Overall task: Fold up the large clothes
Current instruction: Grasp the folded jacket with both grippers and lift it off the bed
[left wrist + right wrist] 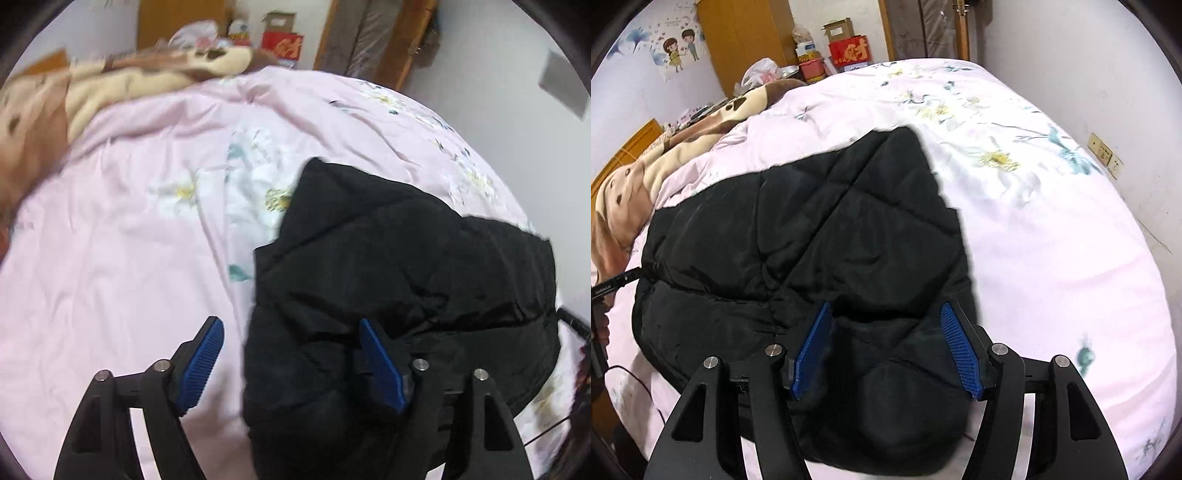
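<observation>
Grippers hover wide open above a black quilted jacket (pixel 812 229) lying folded on the pink floral bedspread (pixel 1052 240): left gripper (pixel 291 354) over the jacket's edge, right gripper (pixel 886 347) over its middle, neither gripping. Only the right view shows a cartoon wall sticker (pixel 677 48) beyond the jacket.

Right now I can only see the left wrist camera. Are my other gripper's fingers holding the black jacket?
Observer: No. The right gripper has its fingers wide apart over the near edge of the black jacket, and they pinch nothing.
Operator: What's on the wall that I can't see?
Observer: A cartoon sticker of two children, beside the wooden wardrobe.
Operator: Anything else?
Observer: A wall socket, just past the edge of the pink quilt.
</observation>
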`<state>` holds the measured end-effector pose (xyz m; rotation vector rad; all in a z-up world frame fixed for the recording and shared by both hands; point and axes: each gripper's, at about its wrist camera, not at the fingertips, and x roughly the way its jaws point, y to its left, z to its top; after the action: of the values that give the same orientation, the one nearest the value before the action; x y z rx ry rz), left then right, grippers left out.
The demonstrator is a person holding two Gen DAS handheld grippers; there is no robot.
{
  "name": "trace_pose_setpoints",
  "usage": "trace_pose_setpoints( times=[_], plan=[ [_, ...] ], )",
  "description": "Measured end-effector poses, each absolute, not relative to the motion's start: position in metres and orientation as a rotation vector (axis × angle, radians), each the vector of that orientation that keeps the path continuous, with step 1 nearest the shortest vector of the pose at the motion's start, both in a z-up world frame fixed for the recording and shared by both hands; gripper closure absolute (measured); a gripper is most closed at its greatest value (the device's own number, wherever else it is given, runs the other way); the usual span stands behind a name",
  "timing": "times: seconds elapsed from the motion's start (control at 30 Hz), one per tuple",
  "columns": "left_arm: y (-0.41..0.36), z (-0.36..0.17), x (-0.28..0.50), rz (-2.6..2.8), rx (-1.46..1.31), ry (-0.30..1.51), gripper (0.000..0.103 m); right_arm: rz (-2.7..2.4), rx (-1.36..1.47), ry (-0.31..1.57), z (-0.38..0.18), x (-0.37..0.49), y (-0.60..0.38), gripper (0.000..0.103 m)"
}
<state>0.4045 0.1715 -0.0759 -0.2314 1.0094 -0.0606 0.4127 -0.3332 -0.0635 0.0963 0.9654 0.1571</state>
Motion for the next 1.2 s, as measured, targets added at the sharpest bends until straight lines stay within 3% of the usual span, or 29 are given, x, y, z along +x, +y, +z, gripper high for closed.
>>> trace_pose_setpoints(
  times=[0.07,0.17,0.43,0.6,0.8,1.03,1.2],
  plan=[
    [0.191,-0.082,0.409,-0.091,-0.296,1.04,0.014,0.177,0.105,0.991,-0.065,0.415,-0.344,0.025],
    [0.214,-0.093,0.42,-0.175,-0.364,1.121,0.014,0.222,0.162,1.059,-0.078,0.424,-0.362,0.025],
    [0.182,-0.129,0.425,-0.344,-0.352,1.232,0.011,0.348,0.276,1.147,-0.114,0.44,-0.367,0.024],
    [0.178,-0.15,0.438,-0.378,-0.376,1.282,0.0,0.4,0.358,1.196,-0.136,0.459,-0.369,0.007],
    [0.168,-0.165,0.45,-0.359,-0.361,1.325,0.0,0.481,0.329,1.242,-0.151,0.479,-0.347,0.006],
    [0.159,-0.166,0.455,-0.312,-0.366,1.36,0.001,0.478,0.356,1.29,-0.16,0.487,-0.333,0.009],
    [0.152,-0.16,0.455,-0.284,-0.369,1.363,0.016,0.439,0.241,1.283,-0.146,0.484,-0.307,0.032]
  ],
)
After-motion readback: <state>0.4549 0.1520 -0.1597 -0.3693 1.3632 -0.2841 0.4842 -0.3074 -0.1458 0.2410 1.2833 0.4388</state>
